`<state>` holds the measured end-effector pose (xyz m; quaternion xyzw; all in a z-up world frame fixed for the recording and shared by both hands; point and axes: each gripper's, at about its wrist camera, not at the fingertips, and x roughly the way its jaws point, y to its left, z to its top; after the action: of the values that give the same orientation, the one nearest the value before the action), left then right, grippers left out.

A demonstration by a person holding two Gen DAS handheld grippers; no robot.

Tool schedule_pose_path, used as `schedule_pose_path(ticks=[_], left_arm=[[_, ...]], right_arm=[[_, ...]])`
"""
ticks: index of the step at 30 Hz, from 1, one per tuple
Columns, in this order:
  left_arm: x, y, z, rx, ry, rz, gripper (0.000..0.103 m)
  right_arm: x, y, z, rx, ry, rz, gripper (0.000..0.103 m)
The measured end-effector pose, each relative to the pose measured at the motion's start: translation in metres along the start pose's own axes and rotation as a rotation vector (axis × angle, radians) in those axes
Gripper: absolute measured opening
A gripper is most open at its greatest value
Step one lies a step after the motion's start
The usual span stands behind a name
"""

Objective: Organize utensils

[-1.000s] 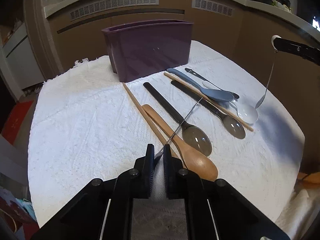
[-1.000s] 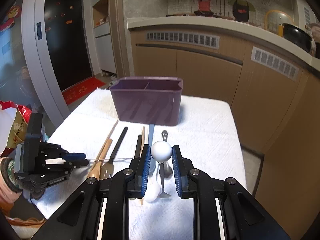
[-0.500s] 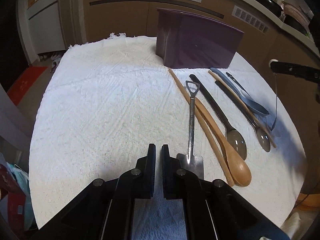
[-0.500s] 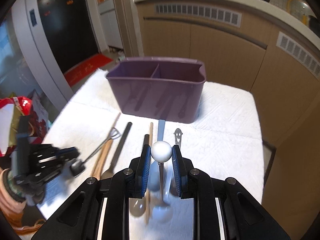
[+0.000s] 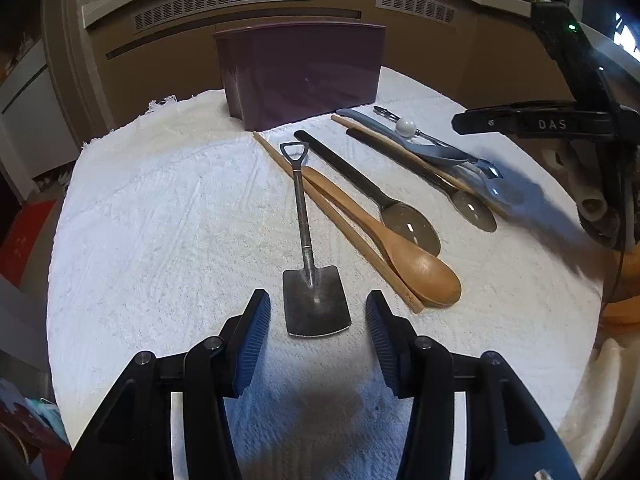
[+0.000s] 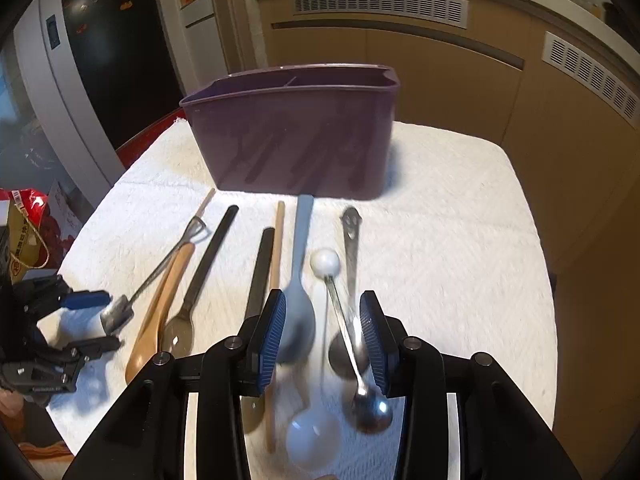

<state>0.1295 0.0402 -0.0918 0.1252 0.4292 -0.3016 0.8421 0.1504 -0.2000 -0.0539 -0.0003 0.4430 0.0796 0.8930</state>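
Observation:
A purple two-compartment caddy (image 5: 302,74) (image 6: 296,132) stands at the far side of a white towel (image 5: 160,216). In front of it several utensils lie in a row. A metal shovel-shaped spoon (image 5: 310,264) lies flat just ahead of my open, empty left gripper (image 5: 318,320). A wooden spoon (image 5: 384,244), dark-handled spoons and chopsticks lie to its right. My right gripper (image 6: 323,334) is open; a metal spoon with a white ball end (image 6: 348,332) lies between its fingers, blurred, beside a grey-blue spoon (image 6: 298,284).
Wooden kitchen cabinets with vents (image 6: 400,28) stand behind the table. The towel's edges drop off left and right. A red bag (image 6: 24,216) is at the left on the floor. The left gripper shows in the right wrist view (image 6: 80,320).
Both grippers opened. The left one let go of the shovel spoon, which now lies on the towel. The right one let go of the ball-end spoon, which dropped among the utensils.

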Motion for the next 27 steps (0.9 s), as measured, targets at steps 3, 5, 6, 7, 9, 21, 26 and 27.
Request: schedule_pose_path(ticks=[3,5,6,7,9,21,26,27], left_arm=[[0.006,-0.005,0.005,-0.009,0.007,0.035,0.047],[0.008,-0.006,0.008,-0.030,0.009,0.058,0.047],[0.009,-0.006,0.009,-0.042,0.009,0.069,0.047],[0.010,-0.006,0.009,-0.056,0.007,0.080,0.044],[0.007,-0.008,0.007,-0.081,-0.011,0.108,0.029],[-0.070,-0.020,0.015,-0.158,-0.277,0.181,0.029],[-0.070,-0.019,0.021,-0.191,-0.251,0.179,0.029],[-0.068,-0.020,0.021,-0.201,-0.247,0.183,0.029]], right_arm=[[-0.012,-0.004,-0.018,0.022,-0.047,-0.035,0.041],[-0.018,-0.006,-0.027,0.031,-0.072,-0.052,0.042],[-0.020,-0.005,-0.031,0.033,-0.081,-0.059,0.043],[-0.021,-0.005,-0.035,0.031,-0.087,-0.062,0.043],[-0.022,-0.003,-0.040,0.015,-0.096,-0.071,0.043],[-0.024,-0.003,-0.044,0.002,-0.111,-0.045,0.043],[-0.023,0.001,-0.036,-0.028,-0.115,-0.020,0.043],[-0.021,0.000,-0.031,-0.035,-0.114,-0.011,0.043]])
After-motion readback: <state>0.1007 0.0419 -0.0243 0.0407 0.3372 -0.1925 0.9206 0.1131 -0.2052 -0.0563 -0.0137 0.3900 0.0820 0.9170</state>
